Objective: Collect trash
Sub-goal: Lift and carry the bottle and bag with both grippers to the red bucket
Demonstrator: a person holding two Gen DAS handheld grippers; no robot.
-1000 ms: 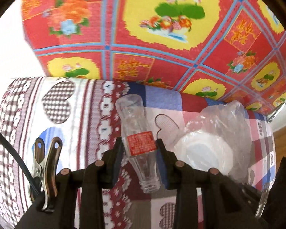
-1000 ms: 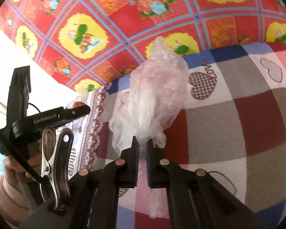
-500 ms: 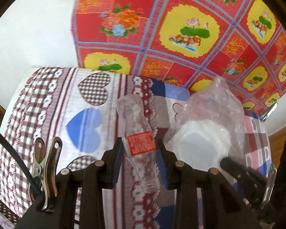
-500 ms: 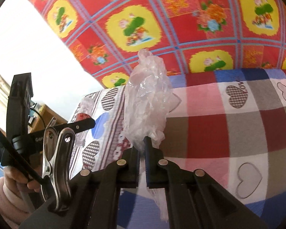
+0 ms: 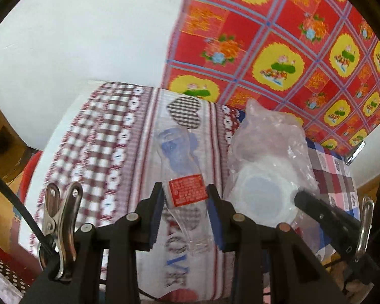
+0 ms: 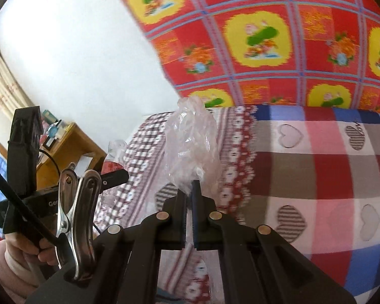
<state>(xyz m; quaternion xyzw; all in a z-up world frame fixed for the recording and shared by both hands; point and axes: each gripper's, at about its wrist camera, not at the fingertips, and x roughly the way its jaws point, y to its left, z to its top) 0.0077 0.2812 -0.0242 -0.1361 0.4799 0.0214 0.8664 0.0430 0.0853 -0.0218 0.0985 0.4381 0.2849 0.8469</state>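
White wall [image 5: 83, 38] and a red floral cloth [image 5: 278, 40] stand behind the patchwork bedspread [image 5: 109, 152], which fills the lower part of both views and is smeared with blur along its checked border. Over that bedspread the left gripper [image 5: 185, 204] is clamped on a clear plastic bottle [image 5: 179, 167] at its red label [image 5: 187, 190], its jaws at a narrow-to-middling width. The bottle's long axis runs away from the camera, its broad base far and its thin neck pointing back down between the fingers; the mouth is hard to make out against the print. Just right of the bottle, still over the bedspread, hangs the crumpled plastic bag [image 6: 192, 149], pinched at its lower end by the right gripper [image 6: 189, 197], whose jaws are nearly together, with the bunched bulk standing up above the pads. Only the left wrist view shows a pale round shape inside the bag; what it is cannot be told. Only the right wrist view shows the hand [image 6: 20, 250] around the left gripper's handle, cut off at the frame edge, and a wooden desk [image 6: 65, 149] beyond the bedspread's left end.
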